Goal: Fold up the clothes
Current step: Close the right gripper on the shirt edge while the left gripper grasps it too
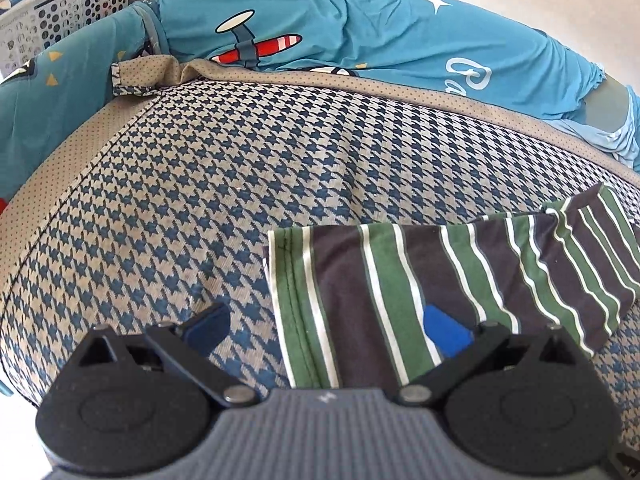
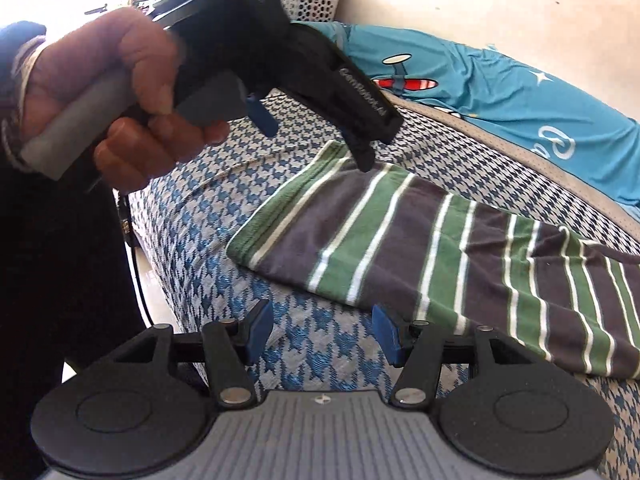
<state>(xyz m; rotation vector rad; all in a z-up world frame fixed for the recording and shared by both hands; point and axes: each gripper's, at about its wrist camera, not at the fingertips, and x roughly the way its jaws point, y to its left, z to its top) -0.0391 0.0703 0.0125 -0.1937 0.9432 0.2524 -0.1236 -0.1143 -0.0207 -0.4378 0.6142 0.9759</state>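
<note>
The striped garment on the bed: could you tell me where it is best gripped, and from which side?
I would take the striped garment at its green hemmed corner, coming in low from the bed's near edge. That corner lies flat on the houndstooth cover with bare cover around it, so one finger could probably slide underneath. Both grippers stand open and empty.

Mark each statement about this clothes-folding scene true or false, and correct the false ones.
1. The striped garment lies on a houndstooth surface. True.
2. The right tool is clamped on the striped garment. False: its jaws stand apart over the houndstooth surface, holding nothing.
3. A blue cloth with an aeroplane print lies behind the houndstooth surface. True.
4. The striped garment is red and yellow. False: green, dark grey and white.
5. The left tool is open. True.
</note>
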